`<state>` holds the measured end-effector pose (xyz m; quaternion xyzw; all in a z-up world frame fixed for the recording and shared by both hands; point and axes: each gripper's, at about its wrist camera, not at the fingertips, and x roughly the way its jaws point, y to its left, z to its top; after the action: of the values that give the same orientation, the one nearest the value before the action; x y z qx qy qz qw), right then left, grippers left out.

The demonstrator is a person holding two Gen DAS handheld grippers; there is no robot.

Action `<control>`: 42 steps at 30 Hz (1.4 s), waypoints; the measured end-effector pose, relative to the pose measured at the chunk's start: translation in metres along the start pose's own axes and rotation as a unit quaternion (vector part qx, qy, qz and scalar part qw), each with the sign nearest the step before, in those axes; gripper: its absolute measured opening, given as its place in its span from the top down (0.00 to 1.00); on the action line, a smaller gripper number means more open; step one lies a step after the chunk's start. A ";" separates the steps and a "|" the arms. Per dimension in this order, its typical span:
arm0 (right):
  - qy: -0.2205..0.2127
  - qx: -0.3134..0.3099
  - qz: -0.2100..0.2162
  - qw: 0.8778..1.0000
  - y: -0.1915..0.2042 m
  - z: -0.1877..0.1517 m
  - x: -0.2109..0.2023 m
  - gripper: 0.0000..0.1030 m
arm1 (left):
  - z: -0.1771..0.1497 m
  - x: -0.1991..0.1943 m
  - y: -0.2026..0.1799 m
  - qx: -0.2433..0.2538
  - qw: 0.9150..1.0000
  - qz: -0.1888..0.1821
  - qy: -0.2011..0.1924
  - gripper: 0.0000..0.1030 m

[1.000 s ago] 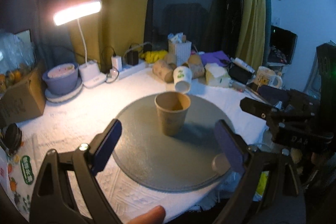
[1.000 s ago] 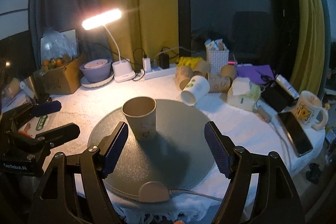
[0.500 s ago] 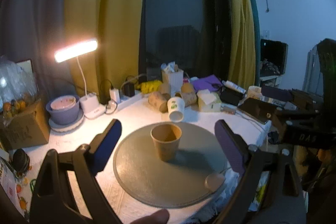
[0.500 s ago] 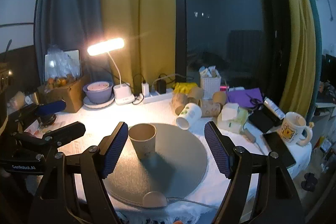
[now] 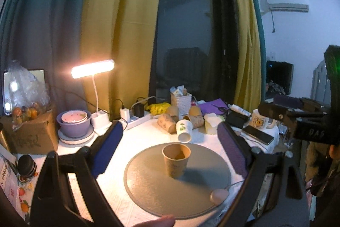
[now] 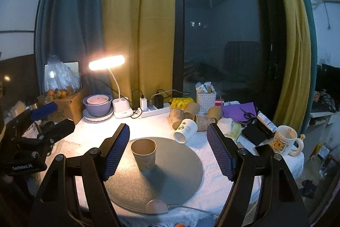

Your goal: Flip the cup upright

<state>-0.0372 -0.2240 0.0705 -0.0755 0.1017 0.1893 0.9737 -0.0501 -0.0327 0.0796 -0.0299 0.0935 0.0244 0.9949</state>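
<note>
Currently the cup [image 5: 176, 160] stands mouth-up on the grey mat [image 5: 157, 190], roughly central, nothing touching it; judged from this, the flip is done and the step in hand is a clean retreat. Left tongs [image 5: 170, 149]: spread wide, holding nothing. Right tongs [image 6: 167, 152]: likewise spread, empty. Both sit above and short of the cup, well apart from it. To finish well: keep both sets of tongs spread, draw them back along their own axes rather than sideways, and avoid brushing the rim, since a light paper cup would likely tip at a touch. The pale puck [image 6: 156, 206] with its cable at the mat's near edge is a snag risk for a low withdrawal. View differences: the left wrist view shows the right tongs from the side at far right and an air conditioner [image 5: 288, 7] on the wall; the right wrist view shows the left tongs at far left, and shows the bear mug [image 6: 284, 140] and phone [image 6: 264, 150] plainly. Both views show the white cup [image 6: 186, 130] lying on its side just beyond the mat on the tabletop [image 6: 153, 124], among other tipped paper cups.
</note>
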 end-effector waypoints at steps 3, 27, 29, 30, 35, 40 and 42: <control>0.003 -0.003 0.000 1.000 0.004 0.000 0.001 0.24 | -0.001 -0.005 0.005 -0.007 1.000 0.002 -0.003 0.11; 0.019 -0.012 0.006 1.000 0.017 -0.003 0.013 0.24 | -0.005 -0.008 0.011 -0.013 1.000 0.000 0.002 0.11; 0.019 -0.012 0.007 1.000 0.017 -0.003 0.013 0.24 | -0.005 -0.008 0.010 -0.013 1.000 0.000 0.002 0.11; 0.019 -0.012 0.007 1.000 0.017 -0.003 0.013 0.24 | -0.005 -0.008 0.010 -0.013 1.000 0.000 0.002 0.11; 0.019 -0.012 0.007 1.000 0.016 -0.003 0.013 0.24 | -0.005 -0.009 0.010 -0.013 1.000 0.001 0.002 0.11; 0.019 -0.012 0.006 1.000 0.016 -0.003 0.013 0.24 | -0.005 -0.008 0.009 -0.014 1.000 0.000 0.003 0.11; 0.019 -0.011 0.007 1.000 0.016 -0.003 0.013 0.24 | -0.006 -0.008 0.007 -0.013 1.000 -0.002 0.004 0.11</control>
<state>-0.0324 -0.2053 0.0631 -0.0895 0.1184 0.1954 0.9694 -0.0595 -0.0259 0.0751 -0.0430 0.0967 0.0237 0.9941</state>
